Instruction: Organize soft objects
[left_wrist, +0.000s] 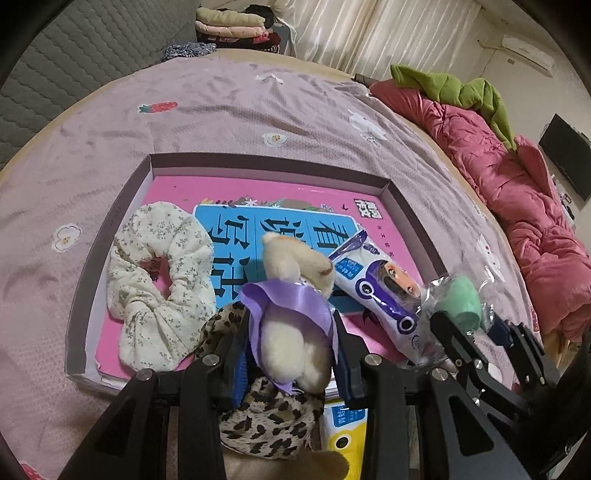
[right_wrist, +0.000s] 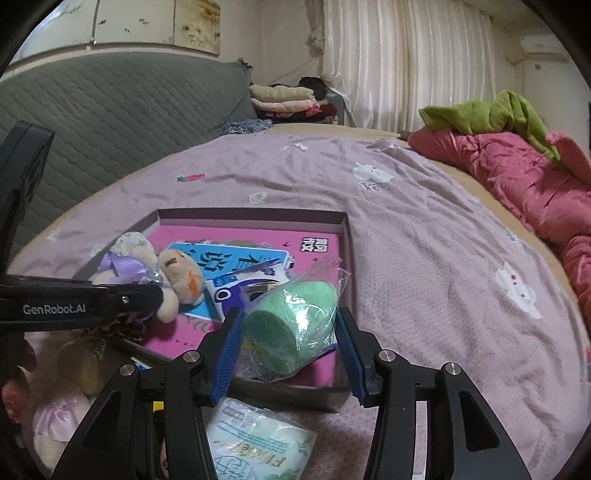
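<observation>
Both grippers loaded over the shallow mauve cardboard tray (left_wrist: 391, 192).
Left gripper (left_wrist: 291, 347) pinches cream plush bear with purple satin ribbon (left_wrist: 291, 295); right gripper (right_wrist: 290, 343) squeezes green foam roll in clear plastic wrap (right_wrist: 291, 317). Floral cream scrunchie (left_wrist: 159, 284) lies in tray.

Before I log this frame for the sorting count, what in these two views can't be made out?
- Leopard-print cloth: left wrist view, largely covered by the plush bear and the left gripper.
- Yellow packet: cut off behind that gripper's fingers.
- Pink plush: right wrist view, dark and blurred at the edge.
- Green roll in the right gripper: its wrapper blurs its surface.
</observation>
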